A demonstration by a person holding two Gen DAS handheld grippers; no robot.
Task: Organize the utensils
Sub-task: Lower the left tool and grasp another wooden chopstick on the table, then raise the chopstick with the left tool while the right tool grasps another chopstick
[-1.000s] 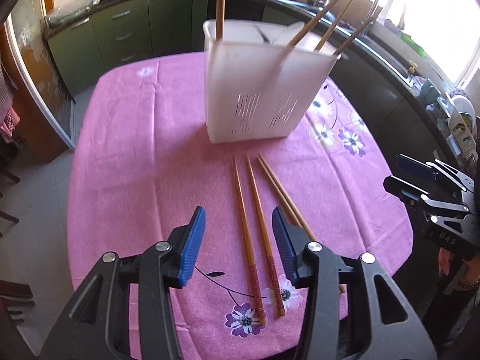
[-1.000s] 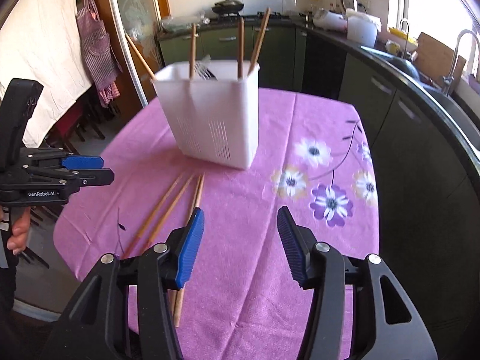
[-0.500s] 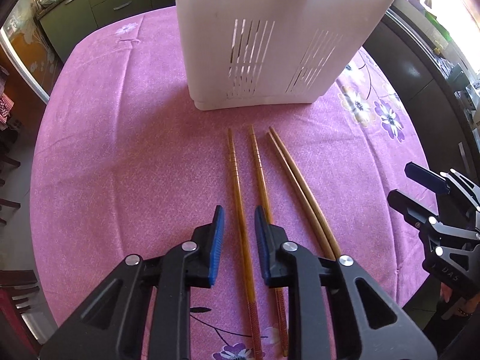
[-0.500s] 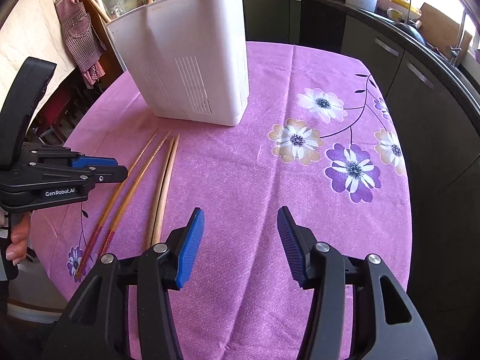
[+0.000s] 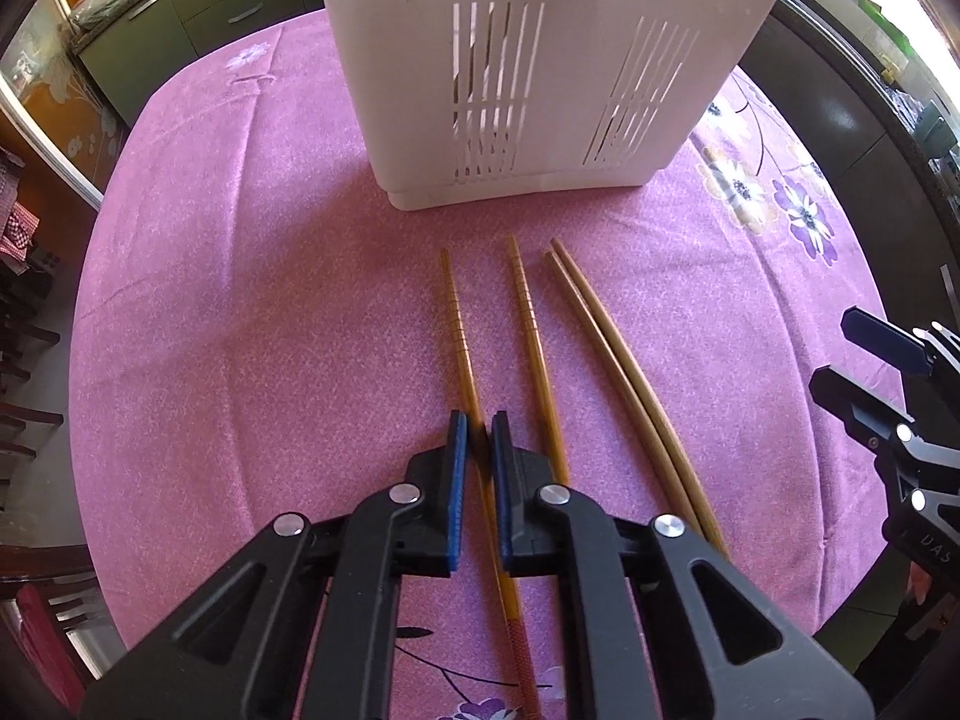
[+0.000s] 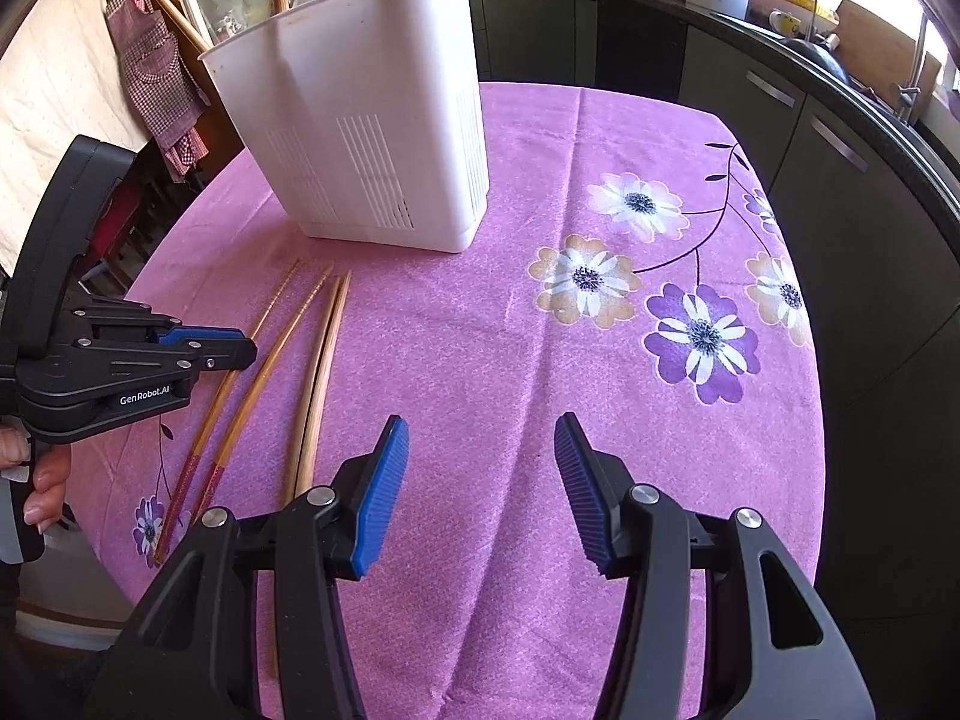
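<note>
Several wooden chopsticks lie side by side on the pink cloth in front of a white slotted utensil holder [image 5: 540, 60] [image 6: 372, 138], which has more chopsticks standing in it. My left gripper [image 5: 477, 426] [image 6: 240, 348] points steeply down, its jaws closing tight on the leftmost ridged chopstick [image 5: 457, 330] [image 6: 270, 312], blue pads pressing its shaft. A second ridged chopstick [image 5: 528, 312] and a pale pair [image 5: 606, 330] [image 6: 324, 348] lie just to the right, untouched. My right gripper [image 6: 480, 438] [image 5: 840, 351] hovers open over bare cloth to the right of the pale pair, with nothing between its fingers.
The round table carries a pink floral tablecloth [image 6: 600, 360] and drops off near both grippers. Dark green kitchen cabinets [image 6: 810, 138] and a counter with a sink curve round the far and right sides. A checked apron [image 6: 150, 72] hangs at the left.
My left gripper came down over the leftmost chopstick and its jaws went from wide open to shut on it. The right gripper sank a little, then held still, staying open.
</note>
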